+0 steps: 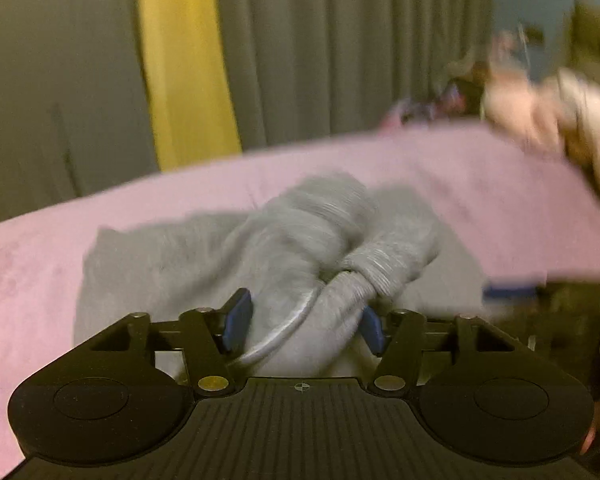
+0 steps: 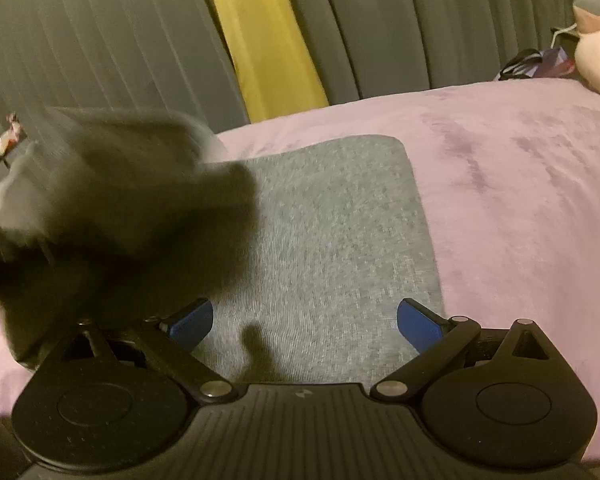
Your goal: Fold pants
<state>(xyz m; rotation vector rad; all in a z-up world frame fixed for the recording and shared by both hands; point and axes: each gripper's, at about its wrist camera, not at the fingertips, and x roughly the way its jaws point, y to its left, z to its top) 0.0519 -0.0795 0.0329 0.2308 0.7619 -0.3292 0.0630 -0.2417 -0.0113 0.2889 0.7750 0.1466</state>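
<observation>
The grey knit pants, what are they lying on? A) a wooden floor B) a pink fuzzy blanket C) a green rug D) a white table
B: in the right wrist view, the grey knit pants lie flat on a pink fuzzy blanket that spreads out around them.

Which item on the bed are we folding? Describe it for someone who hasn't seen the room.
Find the pink bedspread in front of the grey curtains. On it lie the grey pants, a flat heathered knit. Nothing else on the cover is grey.
</observation>
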